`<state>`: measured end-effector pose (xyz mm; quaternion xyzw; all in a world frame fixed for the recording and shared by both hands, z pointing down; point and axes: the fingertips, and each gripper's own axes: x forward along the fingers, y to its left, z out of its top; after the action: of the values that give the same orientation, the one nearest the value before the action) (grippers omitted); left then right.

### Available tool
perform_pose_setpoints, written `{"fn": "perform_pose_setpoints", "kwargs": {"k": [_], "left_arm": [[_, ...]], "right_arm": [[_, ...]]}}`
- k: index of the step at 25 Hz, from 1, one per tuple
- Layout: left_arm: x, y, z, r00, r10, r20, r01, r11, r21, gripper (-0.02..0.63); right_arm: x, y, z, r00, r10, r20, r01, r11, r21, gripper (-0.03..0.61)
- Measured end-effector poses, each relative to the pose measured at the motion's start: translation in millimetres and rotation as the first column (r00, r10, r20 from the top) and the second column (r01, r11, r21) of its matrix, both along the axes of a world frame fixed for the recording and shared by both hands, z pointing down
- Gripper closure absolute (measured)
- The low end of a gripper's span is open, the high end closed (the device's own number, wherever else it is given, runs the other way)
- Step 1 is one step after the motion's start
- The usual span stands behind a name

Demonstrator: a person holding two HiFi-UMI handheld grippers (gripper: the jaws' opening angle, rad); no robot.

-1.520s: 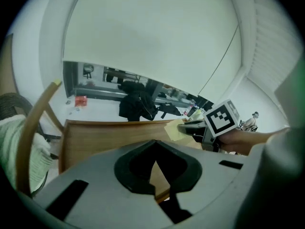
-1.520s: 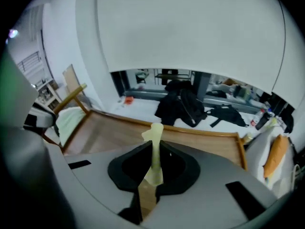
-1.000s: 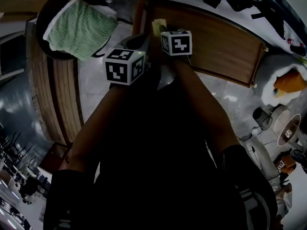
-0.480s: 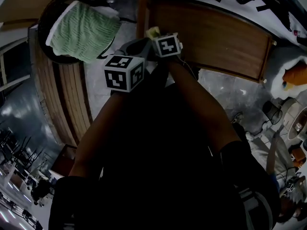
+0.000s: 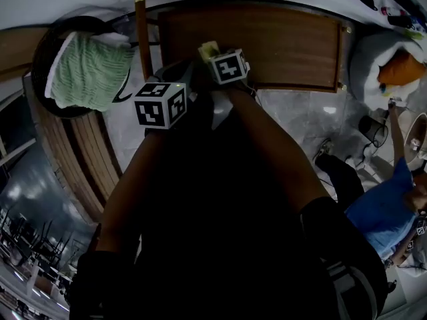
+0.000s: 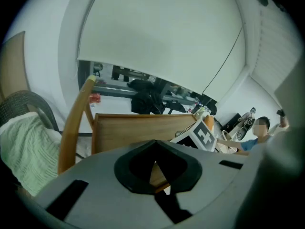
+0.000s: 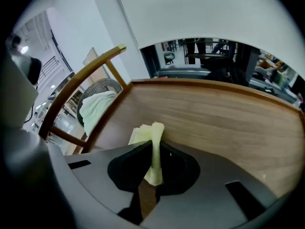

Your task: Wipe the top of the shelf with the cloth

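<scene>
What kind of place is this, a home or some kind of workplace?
Probably a workplace, likely an office or lab room: pale tiled floor, office chairs beyond the wooden shelf, and another person in a blue top nearby.

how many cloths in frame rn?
2. A pale yellow cloth pinched in the right gripper over the wooden shelf; a green cloth lying in the dark basket, left. Others may hide under the arms.
</scene>
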<state>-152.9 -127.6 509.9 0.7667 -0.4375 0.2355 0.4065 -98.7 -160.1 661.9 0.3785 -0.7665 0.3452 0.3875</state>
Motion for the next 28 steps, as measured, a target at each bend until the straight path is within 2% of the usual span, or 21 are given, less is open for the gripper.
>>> {"fn": "perform_pose_setpoints", "kwargs": {"k": [5, 9, 15, 19, 22, 28], "left_arm": [[80.6, -9.6, 14.8, 0.997, 0.073, -0.003, -0.073, 0.997, -0.013, 0.603], [150.6, -19.7, 21.0, 0.992, 0.123, -0.037, -0.124, 0.992, -0.021, 0.603], [232.0, -26.0, 19.4, 0.98, 0.187, -0.073, -0.188, 0.982, -0.007, 0.603], [269.8, -26.3, 21.5, 0.975, 0.203, -0.089, -0.204, 0.979, -0.005, 0.603], [289.0, -27.3, 22.5, 0.973, 0.209, -0.098, -0.21, 0.978, -0.002, 0.603], [299.6, -25.8, 16.9, 0.975, 0.195, -0.11, -0.195, 0.981, 0.01, 0.603]], "right_arm": [[109.9, -3.0, -5.8, 0.994, 0.089, -0.063, -0.089, 0.996, 0.01, 0.534], [190.2, -1.9, -8.3, 0.982, 0.154, -0.109, -0.154, 0.988, 0.011, 0.534], [281.5, -6.9, -15.3, 0.963, 0.229, -0.139, -0.227, 0.973, 0.032, 0.534], [332.5, -10.4, -18.9, 0.952, 0.252, -0.176, -0.246, 0.968, 0.055, 0.534], [366.5, -9.3, -18.6, 0.932, 0.263, -0.248, -0.258, 0.965, 0.052, 0.534], [406.4, -8.5, -22.3, 0.893, 0.277, -0.354, -0.274, 0.96, 0.06, 0.534]]}}
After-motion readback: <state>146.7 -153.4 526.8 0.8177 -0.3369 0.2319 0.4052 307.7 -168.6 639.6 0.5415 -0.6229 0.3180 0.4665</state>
